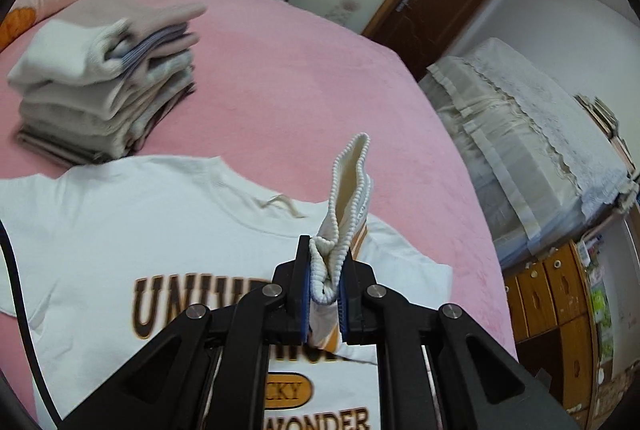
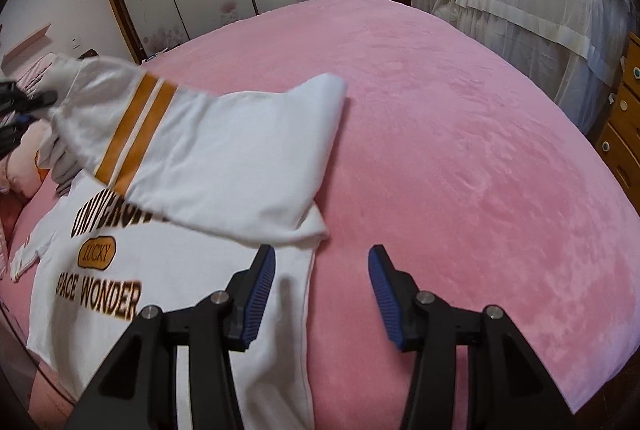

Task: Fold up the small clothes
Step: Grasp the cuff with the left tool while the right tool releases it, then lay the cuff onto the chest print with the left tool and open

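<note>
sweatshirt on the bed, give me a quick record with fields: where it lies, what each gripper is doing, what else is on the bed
surface: pink bed
garment: white sweatshirt, print side up, body flat on the bed
sleeve: striped sleeve lifted and drawn across the chest print
left gripper: shut on the ribbed cuff
right gripper: open, nothing between the pads, over the sweatshirt's side edge
also on bed: stack of folded clothes beyond the collar
</note>
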Demonstrator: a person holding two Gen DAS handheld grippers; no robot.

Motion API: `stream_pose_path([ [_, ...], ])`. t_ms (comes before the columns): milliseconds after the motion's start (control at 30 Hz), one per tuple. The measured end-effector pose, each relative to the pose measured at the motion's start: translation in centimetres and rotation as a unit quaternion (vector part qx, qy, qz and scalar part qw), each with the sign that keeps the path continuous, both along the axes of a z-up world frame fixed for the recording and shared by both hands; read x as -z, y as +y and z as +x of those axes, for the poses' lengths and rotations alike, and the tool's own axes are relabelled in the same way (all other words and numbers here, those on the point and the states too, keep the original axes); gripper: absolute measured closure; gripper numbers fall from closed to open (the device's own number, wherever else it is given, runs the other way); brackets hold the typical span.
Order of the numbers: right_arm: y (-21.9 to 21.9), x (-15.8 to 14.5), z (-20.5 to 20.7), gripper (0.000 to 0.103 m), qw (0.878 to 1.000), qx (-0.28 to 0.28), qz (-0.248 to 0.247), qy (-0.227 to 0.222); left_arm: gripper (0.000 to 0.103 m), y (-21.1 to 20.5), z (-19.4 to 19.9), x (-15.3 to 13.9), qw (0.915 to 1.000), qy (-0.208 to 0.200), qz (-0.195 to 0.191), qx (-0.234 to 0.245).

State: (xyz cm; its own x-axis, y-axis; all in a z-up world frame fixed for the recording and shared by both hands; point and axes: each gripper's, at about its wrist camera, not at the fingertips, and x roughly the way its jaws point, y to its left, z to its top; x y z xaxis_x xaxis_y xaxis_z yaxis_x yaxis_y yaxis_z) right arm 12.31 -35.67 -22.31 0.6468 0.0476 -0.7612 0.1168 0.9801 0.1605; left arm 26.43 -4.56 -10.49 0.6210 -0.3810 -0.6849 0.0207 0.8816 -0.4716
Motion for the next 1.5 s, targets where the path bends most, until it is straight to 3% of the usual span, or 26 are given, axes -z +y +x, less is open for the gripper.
stream_pose_path([
  [400,0.1,0.5,2.5,0.054,1.000,-0.008,-0.007,0.018,0.095,4.2,-1.0,7.9,0.9975,0.057,-0.001,-0.043],
  [767,-2.2,-2.4,6.8,0.054,1.000,0.007,-0.014,-0.005,0.093,8.5,-2.8,14.7,0.9911,0.100,-0.035,-0.081],
  [933,-3.1,-2.0,10.9,0.054,1.000,0.005,-0.007,0.015,0.092,8.8,-1.8,15.2,0.9909,0.109,-0.039,-0.070],
  [1200,-5.2,1.0,18.3,0.055,0.993,-0.009,0.083,0.084,0.091,9.1,-0.9,15.0,0.9904,0.111,-0.043,-0.069],
  [1233,-5.2,1.3,18.9,0.062,0.992,-0.010,0.084,0.090,0.091,9.1,-1.0,15.0,0.9906,0.111,-0.042,-0.069],
  [1300,-5.1,1.5,19.7,0.091,0.991,-0.026,0.091,0.094,0.091,9.1,-1.0,15.0,0.9909,0.109,-0.040,-0.069],
  [1333,-4.9,1.4,20.0,0.098,0.991,-0.032,0.087,0.093,0.091,9.1,-1.2,15.0,0.9909,0.108,-0.040,-0.069],
  [1500,-2.6,0.1,20.7,0.098,0.996,-0.054,0.006,0.067,0.091,9.0,-1.9,14.7,0.9914,0.099,-0.026,-0.082],
])
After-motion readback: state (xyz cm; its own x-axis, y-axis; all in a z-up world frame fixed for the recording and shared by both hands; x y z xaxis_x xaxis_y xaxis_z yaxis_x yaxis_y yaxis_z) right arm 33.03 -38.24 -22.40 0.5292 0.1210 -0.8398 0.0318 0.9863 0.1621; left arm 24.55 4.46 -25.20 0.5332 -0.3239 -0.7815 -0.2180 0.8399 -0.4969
